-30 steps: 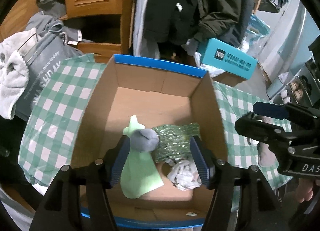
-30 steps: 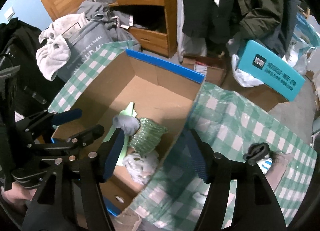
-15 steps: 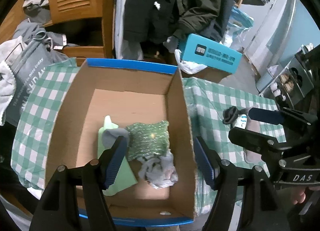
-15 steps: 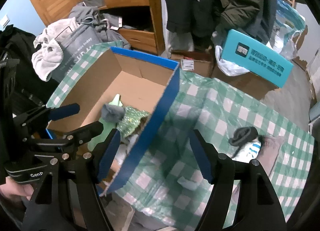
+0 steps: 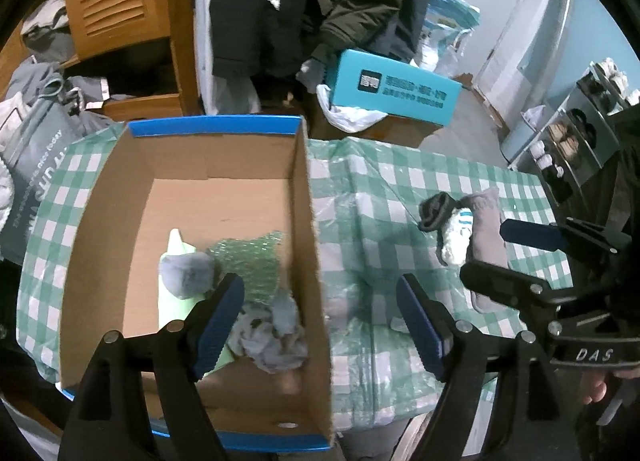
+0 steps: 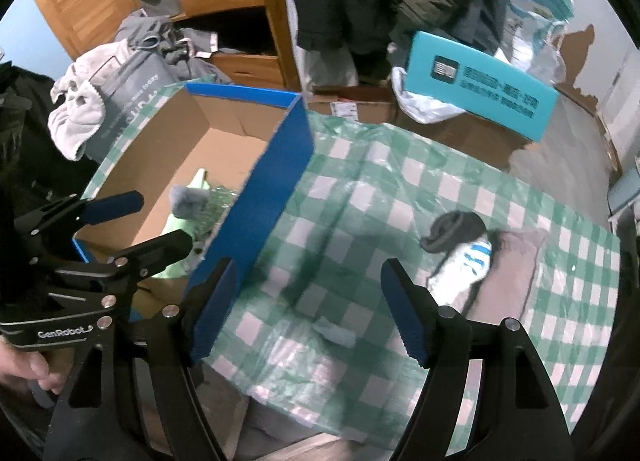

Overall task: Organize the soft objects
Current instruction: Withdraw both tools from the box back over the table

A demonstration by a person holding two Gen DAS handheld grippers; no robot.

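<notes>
"DAS" (image 5: 594,354) on right hand-held gripper (image 6: 310,297); left (image 5: 320,311) "GenRobot" (image 6: 64,333).

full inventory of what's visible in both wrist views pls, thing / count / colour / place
cardboard box: 1, brown inside, blue outside, left part of the table
grey sock ball: 1, grey, in the box
light green cloth: 1, pale green, in the box under the sock ball
glittery green cloth: 1, green, in the box
crumpled grey cloth: 1, grey-white, in the box near corner
checked tablecloth: 1, green and white, covers the table
dark sock: 1, black, on the tablecloth at right
white sock: 1, white with blue stripes, beside the dark sock
taupe cloth: 1, grey-brown, under the socks
teal box: 1, behind the table
left gripper: open, empty
right gripper: open, empty
</notes>
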